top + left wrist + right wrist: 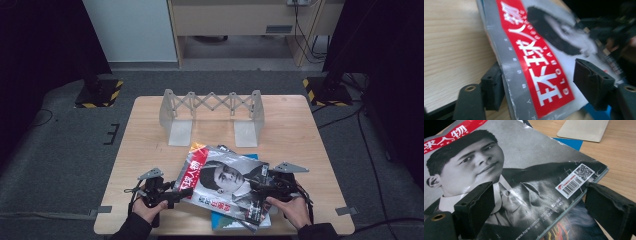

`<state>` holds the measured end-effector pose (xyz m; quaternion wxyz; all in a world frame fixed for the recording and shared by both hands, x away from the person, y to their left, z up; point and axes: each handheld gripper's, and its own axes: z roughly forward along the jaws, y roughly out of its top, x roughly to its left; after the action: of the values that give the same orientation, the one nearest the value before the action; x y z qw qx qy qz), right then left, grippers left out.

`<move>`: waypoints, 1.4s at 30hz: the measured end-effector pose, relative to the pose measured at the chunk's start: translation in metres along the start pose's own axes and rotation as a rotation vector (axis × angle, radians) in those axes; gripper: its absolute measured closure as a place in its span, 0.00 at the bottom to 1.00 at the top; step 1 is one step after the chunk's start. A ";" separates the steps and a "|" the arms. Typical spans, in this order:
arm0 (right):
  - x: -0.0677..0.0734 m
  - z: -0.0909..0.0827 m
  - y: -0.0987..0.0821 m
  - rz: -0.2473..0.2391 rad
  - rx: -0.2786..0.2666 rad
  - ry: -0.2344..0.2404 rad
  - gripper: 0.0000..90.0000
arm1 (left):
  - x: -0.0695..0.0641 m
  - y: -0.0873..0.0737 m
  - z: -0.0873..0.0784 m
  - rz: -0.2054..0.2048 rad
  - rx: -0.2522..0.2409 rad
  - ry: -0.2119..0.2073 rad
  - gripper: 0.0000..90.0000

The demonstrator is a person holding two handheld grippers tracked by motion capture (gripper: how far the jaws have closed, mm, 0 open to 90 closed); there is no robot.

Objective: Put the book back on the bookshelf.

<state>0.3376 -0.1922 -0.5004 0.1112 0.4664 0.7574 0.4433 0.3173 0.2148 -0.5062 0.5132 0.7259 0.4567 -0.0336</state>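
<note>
A grey magazine with a red title band and a man's portrait lies on top of a small stack at the front of the table. My left gripper is at its left edge. In the left gripper view my left gripper stands open with the red-banded edge between the jaws: one pad sits at the spine, the other hovers over the cover. My right gripper is at the magazine's right corner. In the right gripper view it is open astride the barcode corner of the magazine.
Under the top magazine lie a blue book and a dark, colourful magazine. A translucent expanding book rack stands at the back of the wooden table, and one of its base plates is near the stack.
</note>
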 end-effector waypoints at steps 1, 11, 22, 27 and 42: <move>0.000 0.000 0.000 0.000 0.000 0.000 0.11 | 0.001 -0.001 0.001 0.017 0.018 0.015 0.32; 0.001 -0.003 0.002 -0.009 -0.006 -0.002 0.11 | 0.008 -0.011 0.004 0.011 0.075 0.052 0.15; 0.000 -0.002 0.001 -0.006 0.002 0.002 0.11 | 0.002 -0.011 0.010 0.028 0.093 -0.045 0.20; 0.000 -0.002 0.001 -0.002 0.000 0.003 0.10 | -0.001 -0.004 -0.004 0.042 -0.006 -0.070 0.32; -0.002 -0.001 0.000 0.017 -0.004 0.013 0.10 | -0.006 0.006 0.011 -0.080 -0.085 -0.050 0.49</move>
<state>0.3381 -0.1941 -0.4999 0.1036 0.4697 0.7533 0.4485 0.3225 0.2026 -0.5040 0.5532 0.6835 0.4733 -0.0529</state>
